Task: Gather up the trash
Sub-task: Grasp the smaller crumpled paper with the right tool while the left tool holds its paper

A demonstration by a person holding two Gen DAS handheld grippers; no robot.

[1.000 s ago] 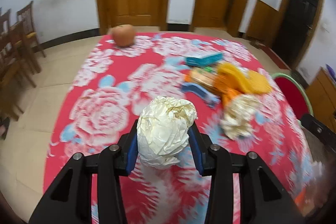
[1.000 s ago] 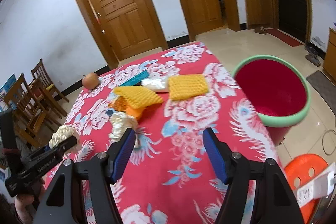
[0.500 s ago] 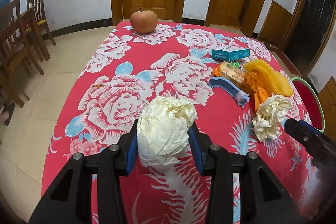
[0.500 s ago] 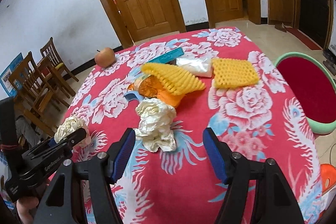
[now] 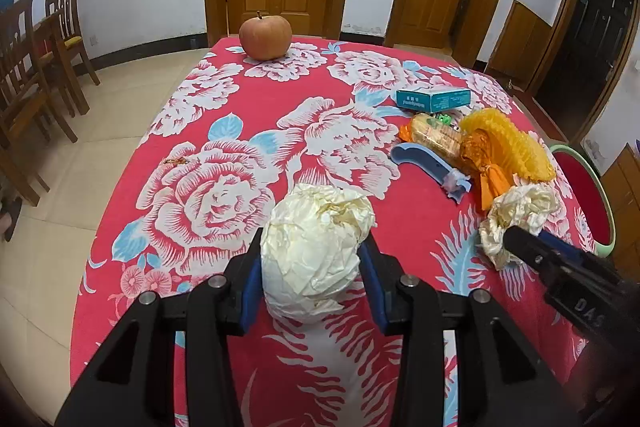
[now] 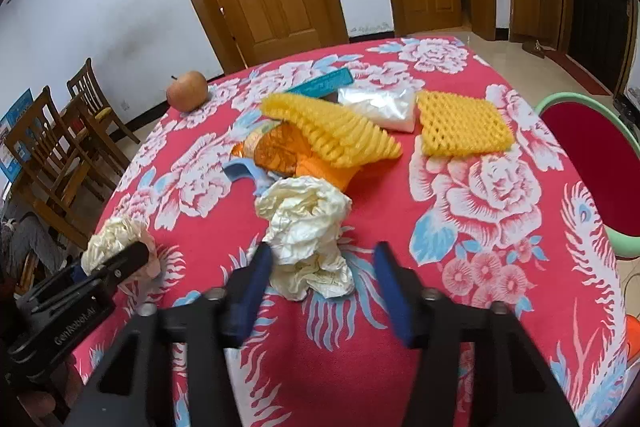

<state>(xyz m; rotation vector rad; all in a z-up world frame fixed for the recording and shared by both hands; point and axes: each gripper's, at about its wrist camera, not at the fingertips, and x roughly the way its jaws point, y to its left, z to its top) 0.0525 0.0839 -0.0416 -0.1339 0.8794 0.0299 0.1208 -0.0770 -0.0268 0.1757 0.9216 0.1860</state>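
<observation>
Left wrist view: left gripper [image 5: 310,267] clamped on crumpled cream paper ball [image 5: 316,247], held above floral tablecloth [image 5: 208,155]. Apple [image 5: 265,35] far ahead at table edge. Ahead-right: second crumpled paper wad [image 5: 520,215], right gripper tip touching it.

Right wrist view: right gripper [image 6: 320,277] jaws closing around second crumpled paper wad [image 6: 306,231]; left pad touching paper, right pad apart. Yellow foam fruit net [image 6: 332,129] just beyond wad. Red basin [image 6: 596,167] off to right.
</observation>
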